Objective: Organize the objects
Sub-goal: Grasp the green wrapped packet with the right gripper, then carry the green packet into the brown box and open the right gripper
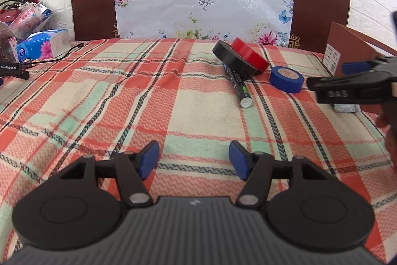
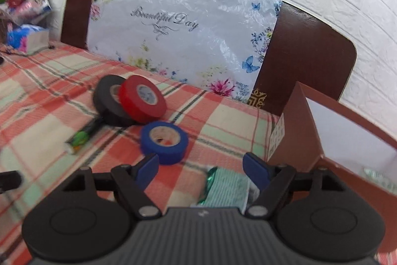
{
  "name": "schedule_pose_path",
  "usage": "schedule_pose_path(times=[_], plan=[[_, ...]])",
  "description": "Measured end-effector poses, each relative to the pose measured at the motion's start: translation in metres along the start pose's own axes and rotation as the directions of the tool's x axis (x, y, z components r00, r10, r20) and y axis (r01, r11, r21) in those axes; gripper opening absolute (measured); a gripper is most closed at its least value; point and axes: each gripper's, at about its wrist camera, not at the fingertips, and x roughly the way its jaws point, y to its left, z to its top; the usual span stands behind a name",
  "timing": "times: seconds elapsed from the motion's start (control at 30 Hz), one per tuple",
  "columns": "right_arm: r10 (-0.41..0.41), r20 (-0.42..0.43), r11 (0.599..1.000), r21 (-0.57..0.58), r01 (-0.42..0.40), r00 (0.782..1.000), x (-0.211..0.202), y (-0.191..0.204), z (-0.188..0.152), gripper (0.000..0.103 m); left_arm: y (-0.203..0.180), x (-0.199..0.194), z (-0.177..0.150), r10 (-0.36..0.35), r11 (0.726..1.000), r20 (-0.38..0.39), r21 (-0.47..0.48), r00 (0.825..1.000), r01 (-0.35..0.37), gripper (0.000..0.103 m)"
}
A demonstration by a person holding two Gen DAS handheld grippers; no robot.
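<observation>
On the plaid cloth lie a black tape roll (image 1: 232,58) with a red tape roll (image 1: 249,54) leaning on it, a blue tape roll (image 1: 286,76) and a battery (image 1: 239,88). They show again in the right wrist view: black roll (image 2: 109,101), red roll (image 2: 142,98), blue roll (image 2: 163,142), battery (image 2: 78,139). My left gripper (image 1: 193,159) is open and empty over bare cloth. My right gripper (image 2: 201,169) is open above a green-white packet (image 2: 224,188), not touching it; it also shows in the left wrist view (image 1: 347,81).
A brown open box (image 2: 300,131) stands at the right, also in the left wrist view (image 1: 347,51). A wooden headboard with a floral sheet (image 1: 203,4) backs the cloth. Tissue packs (image 1: 41,44) and clutter sit at far left.
</observation>
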Motion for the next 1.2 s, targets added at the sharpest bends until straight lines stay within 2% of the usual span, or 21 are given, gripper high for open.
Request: schedule_pose_path(times=[0.07, 0.13, 0.17, 0.2, 0.23, 0.3, 0.4, 0.53, 0.57, 0.67, 0.7, 0.73, 0.8, 0.93, 1.07, 1.13, 1.17, 1.2], plan=[[-0.001, -0.041, 1.0, -0.028, 0.0, 0.999, 0.016, -0.001, 0.003, 0.078, 0.001, 0.0, 0.0, -0.012, 1.0, -0.001, -0.003, 1.0, 0.012, 0.067], [0.025, -0.125, 0.999, -0.038, -0.03, 0.992, 0.034, -0.003, 0.005, 0.078, 0.001, 0.001, 0.0, -0.017, 1.0, -0.001, -0.004, 1.0, 0.017, 0.068], [0.039, -0.155, 0.999, -0.028, -0.043, 0.987, 0.04, -0.006, 0.004, 0.083, 0.002, 0.001, 0.0, -0.019, 1.0, -0.001, -0.004, 1.0, 0.019, 0.069], [0.063, -0.181, 0.998, 0.001, -0.064, 0.982, 0.043, -0.012, 0.007, 0.083, 0.001, 0.001, 0.0, -0.017, 1.0, -0.001, -0.005, 1.0, 0.017, 0.069], [0.093, -0.218, 0.995, 0.043, -0.086, 0.971, 0.044, -0.019, 0.01, 0.082, 0.001, 0.0, 0.0, -0.016, 1.0, -0.001, -0.005, 1.0, 0.016, 0.069], [0.153, -0.258, 0.986, 0.102, -0.131, 0.954, 0.039, -0.031, 0.008, 0.069, 0.001, 0.0, 0.0, -0.016, 1.0, -0.001, -0.006, 1.0, 0.016, 0.07], [0.198, -0.247, 0.976, 0.14, -0.167, 0.948, 0.015, -0.042, -0.014, 0.062, 0.001, 0.0, 0.0, -0.016, 1.0, -0.001, -0.005, 1.0, 0.016, 0.07], [0.242, -0.179, 0.962, 0.169, -0.212, 0.954, -0.041, -0.044, -0.054, 0.061, 0.0, 0.0, 0.0, -0.012, 1.0, -0.004, -0.001, 1.0, 0.012, 0.07], [0.241, -0.153, 0.962, 0.171, -0.215, 0.958, -0.056, -0.043, -0.064, 0.064, 0.0, 0.001, 0.001, -0.013, 1.0, -0.006, 0.002, 1.0, 0.013, 0.07], [0.218, -0.107, 0.964, 0.181, -0.196, 0.97, -0.089, -0.045, -0.088, 0.088, -0.006, 0.0, 0.006, -0.006, 1.0, -0.038, 0.025, 0.999, 0.006, 0.068], [0.204, -0.093, 0.964, 0.191, -0.184, 0.975, -0.099, -0.047, -0.093, 0.091, -0.009, -0.003, 0.01, -0.028, 0.999, -0.062, 0.016, 0.998, 0.029, 0.068], [0.196, -0.079, 0.964, 0.199, -0.178, 0.977, -0.106, -0.05, -0.097, 0.091, -0.012, -0.007, 0.015, -0.092, 0.996, -0.085, -0.018, 0.992, 0.091, 0.067], [0.196, -0.063, 0.962, 0.207, -0.179, 0.979, -0.113, -0.057, -0.099, 0.094, -0.028, -0.017, 0.026, -0.226, 0.974, -0.108, -0.053, 0.968, 0.221, 0.067], [0.215, -0.068, 0.955, 0.224, -0.195, 0.974, -0.11, -0.062, -0.102, 0.094, -0.089, -0.034, 0.038, -0.39, 0.916, -0.178, 0.02, 0.903, 0.4, 0.068], [0.245, -0.048, 0.95, 0.209, -0.23, 0.968, -0.116, -0.062, -0.107, 0.094, -0.133, -0.022, 0.036, -0.449, 0.877, -0.309, 0.027, 0.838, 0.48, 0.069], [0.251, -0.046, 0.949, 0.209, -0.236, 0.967, -0.117, -0.061, -0.11, 0.094, -0.149, -0.011, 0.031, -0.443, 0.871, -0.358, 0.045, 0.822, 0.489, 0.073], [0.253, -0.05, 0.948, 0.215, -0.237, 0.966, -0.116, -0.061, -0.111, 0.091, -0.156, -0.006, 0.028, -0.435, 0.87, -0.378, 0.056, 0.817, 0.489, 0.075], [0.26, -0.061, 0.945, 0.221, -0.241, 0.964, -0.113, -0.061, -0.111, 0.083, -0.159, -0.001, 0.024, -0.435, 0.868, -0.4, 0.05, 0.807, 0.493, 0.075]])
